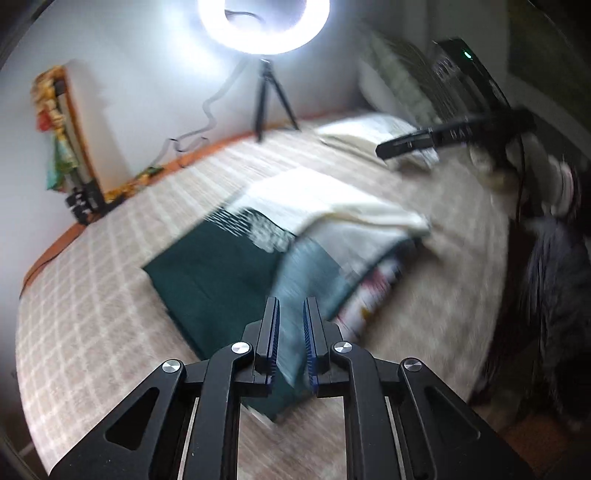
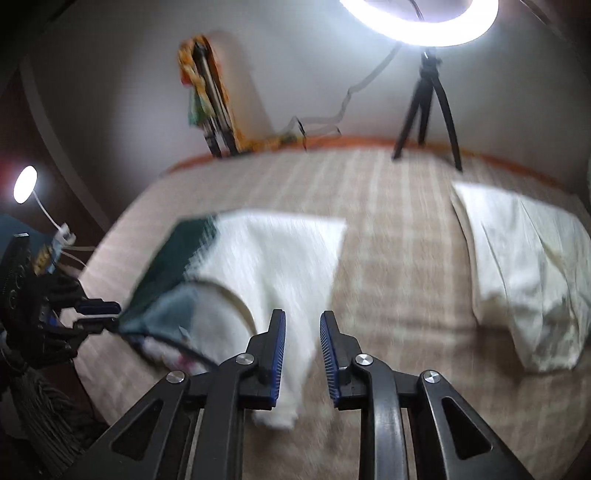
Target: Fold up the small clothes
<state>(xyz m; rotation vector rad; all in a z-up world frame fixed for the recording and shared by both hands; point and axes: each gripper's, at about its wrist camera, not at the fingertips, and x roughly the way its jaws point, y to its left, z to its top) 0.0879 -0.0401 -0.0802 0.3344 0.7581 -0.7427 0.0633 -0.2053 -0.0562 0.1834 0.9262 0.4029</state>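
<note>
A dark green garment [image 1: 207,269] lies on the checked bed cover [image 1: 92,295], with a cream cloth [image 1: 332,206] draped over its far part. My left gripper [image 1: 291,306] is shut on the garment's blue-grey edge [image 1: 306,273], which runs up between the fingers. The right wrist view shows that edge [image 2: 162,314] pulled to a point at the left gripper [image 2: 110,315]. My right gripper [image 2: 303,317] stands open above the cream cloth [image 2: 273,258], holding nothing. From the left wrist it appears at the far right [image 1: 380,151], clear of the garment.
A folded cream cloth [image 2: 524,266] lies at the bed's far right. A ring light [image 1: 264,22] on a black tripod [image 1: 269,96] stands on the bed by the wall. A small lamp [image 2: 25,184] glows beyond the bed's left side.
</note>
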